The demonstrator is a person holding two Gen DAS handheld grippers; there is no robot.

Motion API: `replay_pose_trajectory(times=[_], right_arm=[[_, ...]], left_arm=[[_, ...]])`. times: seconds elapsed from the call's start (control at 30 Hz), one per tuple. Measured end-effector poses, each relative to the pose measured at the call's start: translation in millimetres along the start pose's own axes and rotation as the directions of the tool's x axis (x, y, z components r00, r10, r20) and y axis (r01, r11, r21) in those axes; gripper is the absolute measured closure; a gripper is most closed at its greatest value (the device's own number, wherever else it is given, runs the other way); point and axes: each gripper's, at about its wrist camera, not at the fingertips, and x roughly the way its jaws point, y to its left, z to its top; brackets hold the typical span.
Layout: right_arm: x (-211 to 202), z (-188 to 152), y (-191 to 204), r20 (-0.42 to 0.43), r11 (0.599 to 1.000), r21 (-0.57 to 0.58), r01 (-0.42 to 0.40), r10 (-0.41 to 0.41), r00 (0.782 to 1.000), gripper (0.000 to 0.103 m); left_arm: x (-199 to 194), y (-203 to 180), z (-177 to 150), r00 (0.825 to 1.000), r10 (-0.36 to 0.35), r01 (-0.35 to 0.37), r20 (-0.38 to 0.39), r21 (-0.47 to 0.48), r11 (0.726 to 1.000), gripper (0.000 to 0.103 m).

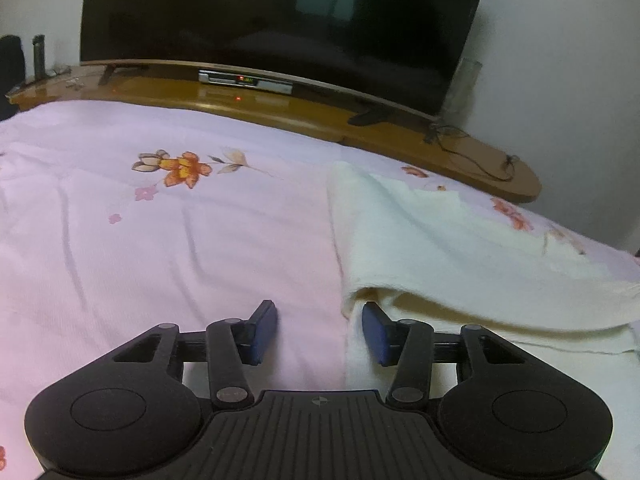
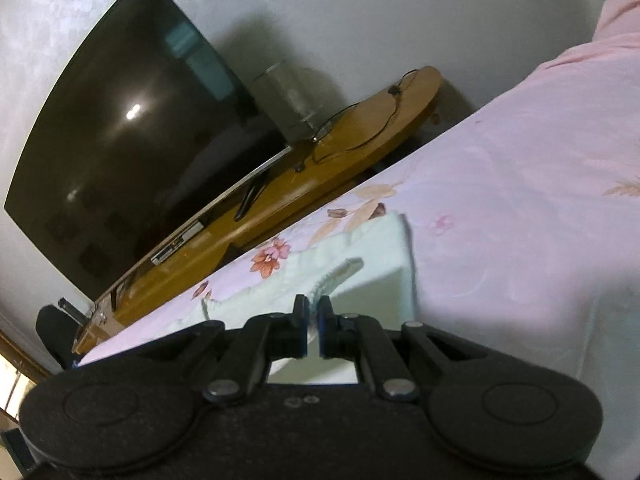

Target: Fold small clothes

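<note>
Fingers of my left gripper (image 1: 319, 330) spread wide, right pad tucked under the lifted edge of the cream garment (image 1: 460, 248) at lower right | right gripper (image 2: 313, 328) pinched on its hem (cloth between pads), frame centre | garment lies on the pink floral bedsheet (image 1: 160, 248) | television (image 1: 280, 20) across the top

Probably a home bedroom: floral pink bedsheet (image 1: 160, 240), television (image 1: 280, 20) on wooden stand (image 1: 320, 116).
</note>
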Motion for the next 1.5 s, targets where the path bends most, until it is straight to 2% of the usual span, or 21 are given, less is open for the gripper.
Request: replay_pose_trajectory(times=[0.13,0.17,0.2,0.27,0.33,0.4,0.57,0.73,0.83,0.9,0.97,1.0,1.1,1.2,1.3,1.37,1.43,1.5], right_arm=[[2.7,-1.6,7.2,0.002,0.999,-0.033,-0.008,0.008,1.000,0.097],[2.4,-1.3,7.2,0.004,0.999,-0.036,-0.010,0.010,1.000,0.097],[2.6,-1.7,7.6,0.005,0.999,-0.037,-0.009,0.010,1.000,0.097],[6.0,-2.4,5.0,0.001,1.000,-0.031,0.003,-0.003,1.000,0.097],[8.2,-4.8,-1.0,-0.011,1.000,-0.020,0.025,-0.025,1.000,0.097],[8.8,-7.6,-7.4,-0.021,0.999,-0.013,0.044,-0.045,0.999,0.097],[10.3,-14.1,-20.5,-0.045,0.997,-0.010,0.076,-0.077,0.996,0.097],[6.4,-11.3,-20.3,-0.021,0.998,-0.022,0.052,-0.052,0.998,0.097],[24.9,-19.7,-27.7,-0.091,0.994,-0.053,0.100,-0.105,0.990,0.097],[32.0,-25.0,-35.5,-0.137,0.996,-0.037,0.078,-0.082,0.987,0.097],[23.7,-23.2,-36.4,-0.112,0.998,-0.028,0.057,-0.060,0.992,0.091],[18.1,-21.7,-35.8,-0.088,0.998,-0.030,0.050,-0.053,0.995,0.085],[8.2,-11.1,-36.0,-0.039,0.999,-0.041,0.031,-0.032,0.999,0.082],[22.1,1.9,-40.8,-0.059,0.997,-0.046,0.059,-0.062,0.996,0.082],[43.0,9.3,-46.4,-0.097,0.996,-0.037,0.075,-0.079,0.992,0.080],[54.2,11.3,-48.3,-0.116,0.997,-0.032,0.067,-0.071,0.991,0.082],[58.3,9.8,-46.9,-0.113,0.996,-0.064,0.063,-0.070,0.991,0.095],[64.3,4.4,-47.7,-0.134,0.987,-0.112,0.112,-0.126,0.983,0.095]], left_arm=[[2.5,-6.4,-2.5,1.000,-0.025,0.025,0.003,-0.005,1.000,0.055],[4.7,-9.7,-3.4,1.000,-0.007,0.007,-0.003,0.017,1.000,0.055],[6.0,-12.7,-4.0,1.000,0.005,-0.005,-0.003,0.041,0.999,0.058],[7.3,-12.5,-3.3,1.000,0.023,-0.023,0.000,0.062,0.998,0.071],[7.4,-4.5,-1.3,1.000,-0.005,0.005,-0.004,0.024,1.000,0.075],[8.0,-1.4,0.3,1.000,-0.012,0.012,-0.009,0.028,1.000,0.080],[8.3,0.7,1.8,1.000,-0.021,0.022,-0.021,0.025,0.999,0.081],[10.1,6.4,4.1,0.999,-0.042,0.041,-0.035,-0.008,0.999,0.081],[10.8,6.7,5.5,0.998,-0.044,0.044,-0.045,0.003,0.999,0.081],[9.8,9.9,7.1,0.997,-0.060,0.060,-0.056,-0.001,0.998,0.080],[3.4,19.7,8.5,0.994,-0.090,0.088,-0.057,-0.035,0.995,0.080],[-1.6,25.7,8.6,0.995,-0.087,0.085,-0.040,-0.054,0.995,0.080],[-8.9,38.3,18.2,0.995,-0.103,0.103,0.010,-0.084,0.991,0.081],[8.0,25.7,38.3,0.990,-0.143,0.142,-0.007,-0.040,0.989,0.080],[37.2,14.7,51.3,0.983,-0.176,0.173,-0.048,-0.046,0.984,0.081],[54.8,9.7,51.2,0.983,-0.163,0.160,-0.085,-0.043,0.986,0.081],[61.8,10.1,48.8,0.987,-0.139,0.135,-0.079,-0.053,0.989,0.081],[57.6,7.4,53.8,0.989,-0.119,0.115,-0.084,-0.056,0.992,0.081]])
